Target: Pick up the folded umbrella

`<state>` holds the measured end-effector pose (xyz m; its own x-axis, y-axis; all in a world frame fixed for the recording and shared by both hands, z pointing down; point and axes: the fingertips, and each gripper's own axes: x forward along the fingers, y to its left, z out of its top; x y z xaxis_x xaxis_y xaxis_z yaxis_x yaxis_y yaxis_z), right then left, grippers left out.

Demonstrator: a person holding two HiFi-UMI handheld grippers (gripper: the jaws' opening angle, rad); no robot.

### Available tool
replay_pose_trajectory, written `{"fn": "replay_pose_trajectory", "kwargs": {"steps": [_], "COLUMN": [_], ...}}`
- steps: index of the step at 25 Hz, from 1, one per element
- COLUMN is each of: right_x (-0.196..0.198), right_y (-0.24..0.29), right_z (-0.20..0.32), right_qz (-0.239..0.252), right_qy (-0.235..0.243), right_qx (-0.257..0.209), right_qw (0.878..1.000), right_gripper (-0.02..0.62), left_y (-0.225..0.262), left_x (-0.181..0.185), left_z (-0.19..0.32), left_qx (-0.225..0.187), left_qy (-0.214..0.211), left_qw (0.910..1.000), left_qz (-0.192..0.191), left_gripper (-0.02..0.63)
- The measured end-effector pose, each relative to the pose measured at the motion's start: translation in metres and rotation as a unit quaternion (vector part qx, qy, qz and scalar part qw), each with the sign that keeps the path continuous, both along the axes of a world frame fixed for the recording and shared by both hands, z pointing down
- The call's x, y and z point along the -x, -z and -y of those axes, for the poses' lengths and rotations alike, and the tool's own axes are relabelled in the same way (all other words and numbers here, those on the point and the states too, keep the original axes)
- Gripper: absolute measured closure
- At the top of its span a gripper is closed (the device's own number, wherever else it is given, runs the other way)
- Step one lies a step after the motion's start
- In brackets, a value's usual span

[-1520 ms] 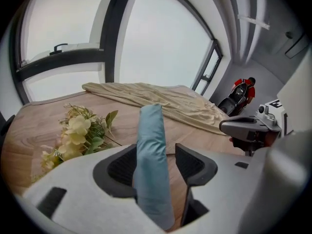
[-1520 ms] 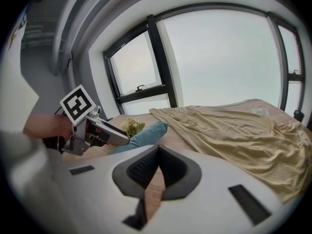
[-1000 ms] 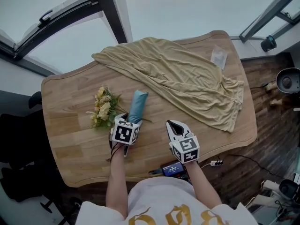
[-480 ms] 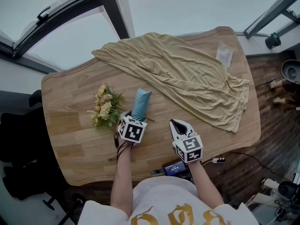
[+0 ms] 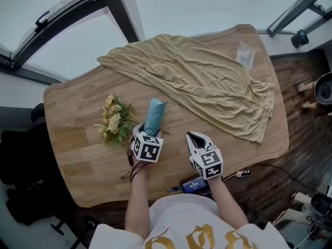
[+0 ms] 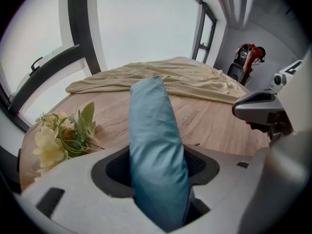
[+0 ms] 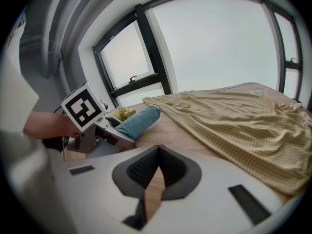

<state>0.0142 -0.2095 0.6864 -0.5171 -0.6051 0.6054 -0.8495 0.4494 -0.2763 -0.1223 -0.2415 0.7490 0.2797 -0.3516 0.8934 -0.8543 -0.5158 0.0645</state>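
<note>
Teal fabric of the folded umbrella (image 5: pixel 154 115) lay on the worktop (image 5: pixel 83 160) as a second before. Its near end sat between the jaws of the left gripper (image 5: pixel 147 136), which had just closed a little yet stood wide, not pressing. The right gripper (image 5: pixel 194 138) was closed and empty. Flowers (image 5: pixel 112 122) lay just beside the umbrella, with bare wood between it and the cloth (image 5: pixel 207 82).

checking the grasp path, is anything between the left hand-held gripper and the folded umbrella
Nothing visible does. The teal folded fabric umbrella lies between the jaws of the left hand-held gripper, which have just been closing, gaps showing on both sides. The yellow flower bunch lies apart, to its left on the wooden table.
</note>
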Motion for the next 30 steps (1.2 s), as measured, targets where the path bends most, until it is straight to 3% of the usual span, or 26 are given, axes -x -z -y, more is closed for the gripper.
{"fn": "replay_pose_trajectory", "kwargs": {"steps": [12, 30], "right_x": [-0.005, -0.001], "right_y": [0.011, 0.038], "right_z": [0.001, -0.006], "right_qz": [0.006, 0.008], "right_qy": [-0.010, -0.001], "right_qx": [-0.010, -0.038], "right_qw": [1.000, 0.999], "right_gripper": [0.584, 0.584], "left_y": [0.008, 0.046], "left_x": [-0.002, 0.007], "left_z": [0.000, -0.007], "left_qx": [0.004, -0.043], "left_qy": [0.015, 0.050], "left_qw": [0.9990, 0.9941], "left_qz": [-0.041, -0.085], "left_gripper": [0.321, 0.322]}}
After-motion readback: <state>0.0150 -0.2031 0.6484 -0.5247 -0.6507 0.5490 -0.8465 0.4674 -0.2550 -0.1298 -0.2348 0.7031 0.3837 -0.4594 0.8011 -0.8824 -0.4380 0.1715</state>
